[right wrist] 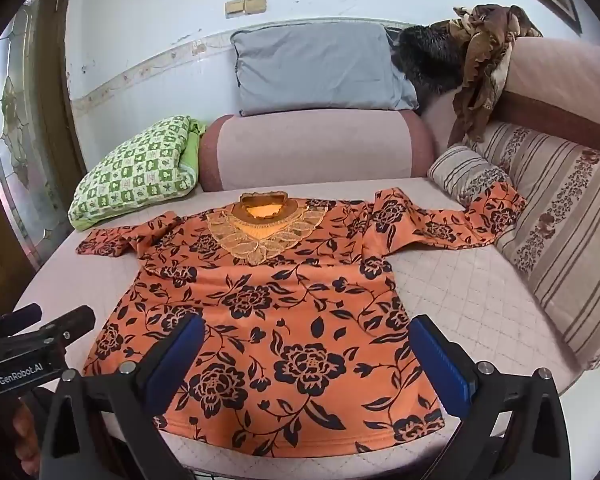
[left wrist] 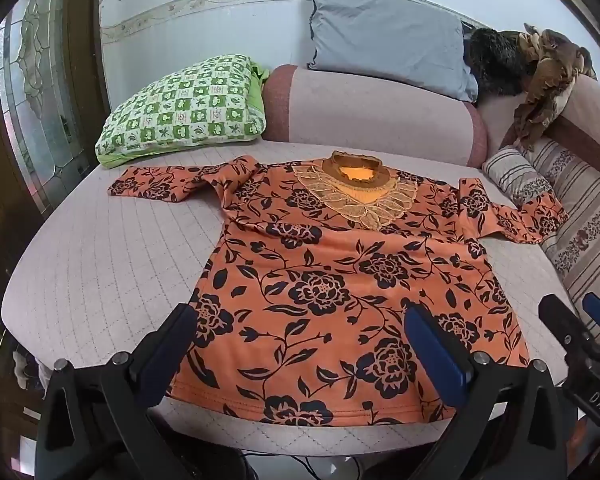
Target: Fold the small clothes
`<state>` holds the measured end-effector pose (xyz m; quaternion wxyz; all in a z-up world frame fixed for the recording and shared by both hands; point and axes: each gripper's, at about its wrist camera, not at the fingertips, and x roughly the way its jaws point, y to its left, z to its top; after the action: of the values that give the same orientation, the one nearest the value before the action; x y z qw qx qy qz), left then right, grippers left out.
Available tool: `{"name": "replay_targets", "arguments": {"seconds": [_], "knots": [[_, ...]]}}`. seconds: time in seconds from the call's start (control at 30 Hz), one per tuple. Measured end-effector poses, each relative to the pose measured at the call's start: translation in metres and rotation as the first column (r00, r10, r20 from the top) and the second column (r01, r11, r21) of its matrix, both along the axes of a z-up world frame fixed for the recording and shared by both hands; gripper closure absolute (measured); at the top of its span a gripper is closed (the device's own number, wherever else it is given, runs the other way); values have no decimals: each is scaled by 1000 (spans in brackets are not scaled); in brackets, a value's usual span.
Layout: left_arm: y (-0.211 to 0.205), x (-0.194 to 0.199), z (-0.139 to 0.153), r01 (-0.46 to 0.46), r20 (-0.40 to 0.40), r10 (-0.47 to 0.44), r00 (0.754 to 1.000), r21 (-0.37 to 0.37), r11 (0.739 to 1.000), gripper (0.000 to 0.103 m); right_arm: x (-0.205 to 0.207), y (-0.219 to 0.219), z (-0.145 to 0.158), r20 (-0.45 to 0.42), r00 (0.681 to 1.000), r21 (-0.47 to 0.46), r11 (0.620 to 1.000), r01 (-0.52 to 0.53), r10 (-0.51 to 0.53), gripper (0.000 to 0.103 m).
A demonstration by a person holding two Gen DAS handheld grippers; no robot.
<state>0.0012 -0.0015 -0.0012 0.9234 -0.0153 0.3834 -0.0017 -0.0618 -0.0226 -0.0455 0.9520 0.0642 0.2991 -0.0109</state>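
An orange long-sleeved top with black flowers lies spread flat, front up, on the quilted pink sofa seat. Its lace collar points to the back and its hem lies near the front edge. Both sleeves stretch out sideways; the right cuff rests against a striped cushion. My left gripper is open and empty above the hem. My right gripper is open and empty above the hem too; it also shows at the right edge of the left wrist view. The top also shows in the right wrist view.
A green checked pillow lies at the back left. A pink bolster and a grey pillow stand behind the top. Striped cushions line the right side. Brown cloth hangs over the backrest. A glass door stands left.
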Motion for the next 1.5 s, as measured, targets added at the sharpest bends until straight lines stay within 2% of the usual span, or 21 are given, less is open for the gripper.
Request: {"name": "replay_targets", "arguments": {"seconds": [0.07,0.27,0.3,1.5], "knots": [[0,4,-2,-5,-5,5,1000,16,1000,0,-2,6,-3,3,1000,-36,999,3,-3,0],[3,1,-8,-23,10,23,1000,8,1000,0,-2,17,-5,5,1000,-33,999,-6,7,0],[5,3,-9,-24,5,24,1000,8,1000,0,1,18,-13,8,1000,-33,999,-11,12,0],[14,7,-19,-53,-7,53,999,3,999,0,13,28,-10,19,999,-64,997,-48,49,0]]}}
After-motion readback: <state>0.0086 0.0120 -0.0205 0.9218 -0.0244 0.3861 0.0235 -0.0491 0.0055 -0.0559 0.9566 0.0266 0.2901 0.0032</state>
